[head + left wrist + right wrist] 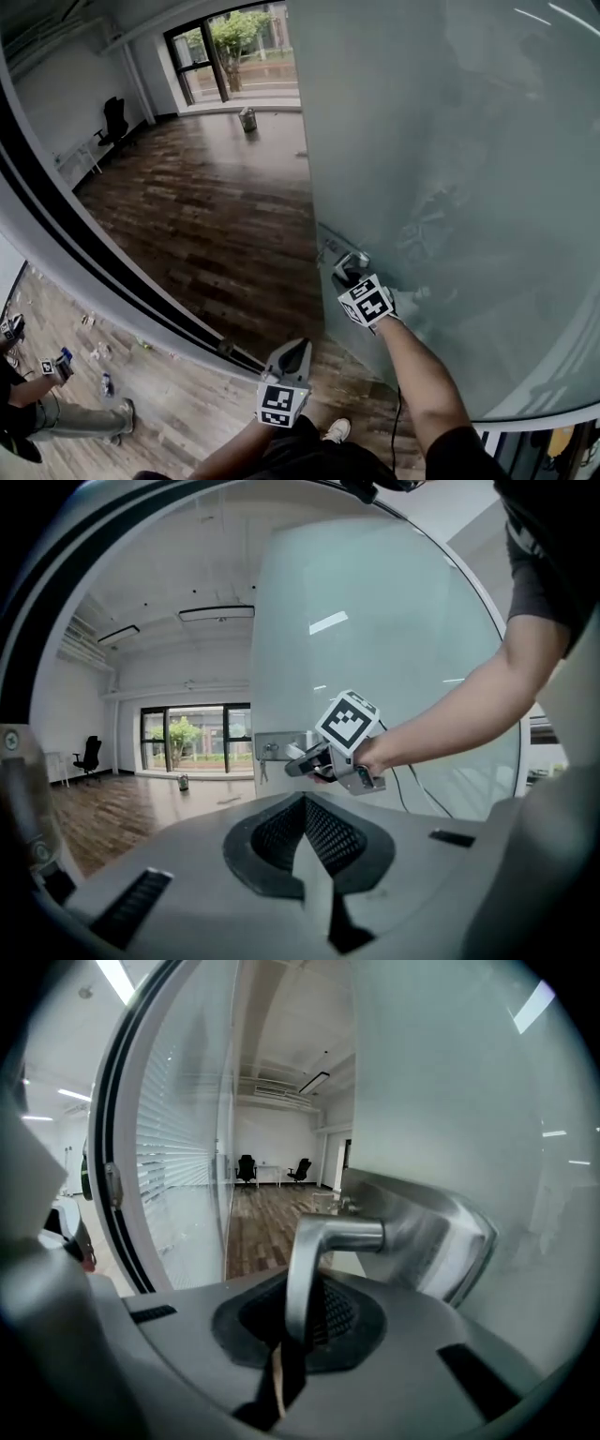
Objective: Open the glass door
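Observation:
The frosted glass door (pixel 450 178) stands swung partway open, its edge toward the room beyond. On that edge sits a steel lock plate (pixel 441 1241) with a lever handle (pixel 302 1269). My right gripper (pixel 354 277) is shut on the lever handle (pixel 349 265), which hangs down between its pads in the right gripper view. The left gripper view shows the right gripper (pixel 314 758) from the side, at the lock plate (pixel 277 745). My left gripper (pixel 287 367) hovers lower and nearer to me, apart from the door, shut on nothing.
The black door frame (pixel 94 248) curves along the left. Through the opening lies a room with a dark wooden floor (pixel 216 206), an office chair (pixel 114 120), a small bin (pixel 247 119) and a big window (pixel 234 52). Another person (pixel 47 403) stands at the lower left.

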Demonstrator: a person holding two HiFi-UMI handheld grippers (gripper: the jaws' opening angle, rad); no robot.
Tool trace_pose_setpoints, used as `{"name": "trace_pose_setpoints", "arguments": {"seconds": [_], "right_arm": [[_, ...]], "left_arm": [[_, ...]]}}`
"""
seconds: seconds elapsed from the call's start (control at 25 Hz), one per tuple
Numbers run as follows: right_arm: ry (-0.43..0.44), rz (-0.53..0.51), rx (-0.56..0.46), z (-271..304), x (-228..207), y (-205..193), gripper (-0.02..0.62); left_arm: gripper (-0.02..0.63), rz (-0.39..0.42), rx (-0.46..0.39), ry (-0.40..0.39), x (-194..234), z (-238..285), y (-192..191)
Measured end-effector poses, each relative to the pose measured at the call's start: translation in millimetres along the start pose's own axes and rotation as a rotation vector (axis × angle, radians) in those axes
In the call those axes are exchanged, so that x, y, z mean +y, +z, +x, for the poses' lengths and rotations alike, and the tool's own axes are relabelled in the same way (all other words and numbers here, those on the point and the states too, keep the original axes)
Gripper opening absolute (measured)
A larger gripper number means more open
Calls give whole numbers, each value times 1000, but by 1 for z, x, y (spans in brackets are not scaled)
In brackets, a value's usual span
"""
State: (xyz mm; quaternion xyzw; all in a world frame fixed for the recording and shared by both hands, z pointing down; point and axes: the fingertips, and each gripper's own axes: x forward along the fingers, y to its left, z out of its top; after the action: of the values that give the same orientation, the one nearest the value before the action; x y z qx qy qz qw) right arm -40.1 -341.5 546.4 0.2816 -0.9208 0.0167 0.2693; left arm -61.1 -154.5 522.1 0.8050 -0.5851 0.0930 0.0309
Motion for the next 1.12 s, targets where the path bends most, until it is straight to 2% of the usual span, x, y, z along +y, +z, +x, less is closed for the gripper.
{"name": "trace_pose_setpoints", "arguments": {"seconds": [0.24, 0.44, 0.64, 0.8, 0.96, 1.12], "right_arm": [[-65, 55, 14, 26, -68, -18, 23], [-127, 102, 24, 16, -150, -22, 23], [-191, 153, 37, 26, -218, -33, 21], [-272, 179, 38, 36, -270, -55, 21], [-322, 211, 63, 26, -338, -65, 21], [-373, 255, 90, 6, -381, -77, 21]], "left_arm": [[3, 3, 11, -15, 1, 51, -16], [3, -35, 54, -55, -16, 114, -2], [3, -64, 34, -100, -12, 179, 8], [3, -36, -1, -140, -2, 238, 1], [3, -45, -12, -190, -2, 296, 35], [3, -53, -39, -218, 5, 321, 61]]}}
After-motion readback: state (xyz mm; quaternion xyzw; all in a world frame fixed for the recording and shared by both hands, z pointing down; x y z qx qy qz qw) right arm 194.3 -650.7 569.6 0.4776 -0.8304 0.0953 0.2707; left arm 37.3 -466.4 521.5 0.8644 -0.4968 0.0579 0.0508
